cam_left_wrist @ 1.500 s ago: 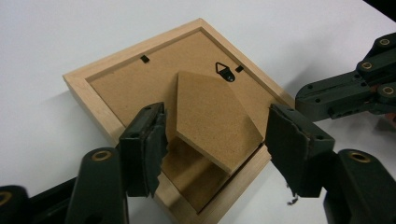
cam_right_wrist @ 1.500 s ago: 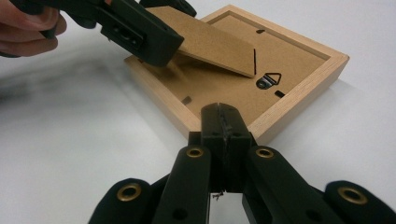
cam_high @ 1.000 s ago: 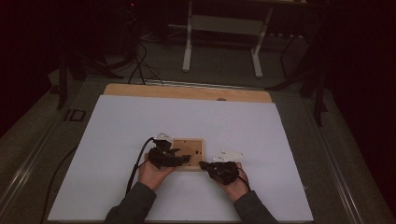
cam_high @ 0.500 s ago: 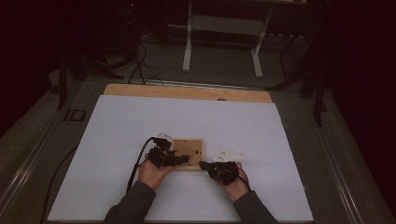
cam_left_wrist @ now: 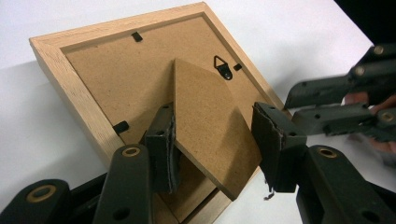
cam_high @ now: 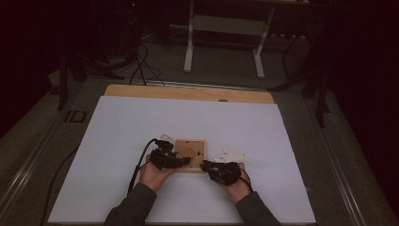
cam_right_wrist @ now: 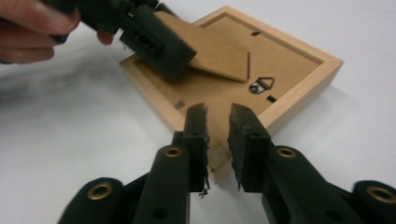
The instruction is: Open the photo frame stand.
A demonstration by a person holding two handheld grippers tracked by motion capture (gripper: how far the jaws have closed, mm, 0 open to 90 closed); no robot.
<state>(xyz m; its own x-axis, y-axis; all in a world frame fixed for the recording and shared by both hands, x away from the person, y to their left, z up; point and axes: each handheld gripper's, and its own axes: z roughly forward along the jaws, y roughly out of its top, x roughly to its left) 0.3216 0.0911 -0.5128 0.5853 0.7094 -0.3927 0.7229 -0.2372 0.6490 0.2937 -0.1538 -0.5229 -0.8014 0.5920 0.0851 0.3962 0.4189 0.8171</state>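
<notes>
Straddling the raised easel stand (cam_left_wrist: 210, 135) with jaws spread, left gripper (cam_left_wrist: 215, 144) is working the face-down picture frame (cam_high: 190, 153) mid-table, while right gripper (cam_right_wrist: 217, 135), slightly parted and empty, is hovering at its corner; backing not yet removed.

High view looks down from afar; both gripper views closely share the frame (cam_left_wrist: 140, 88).
</notes>
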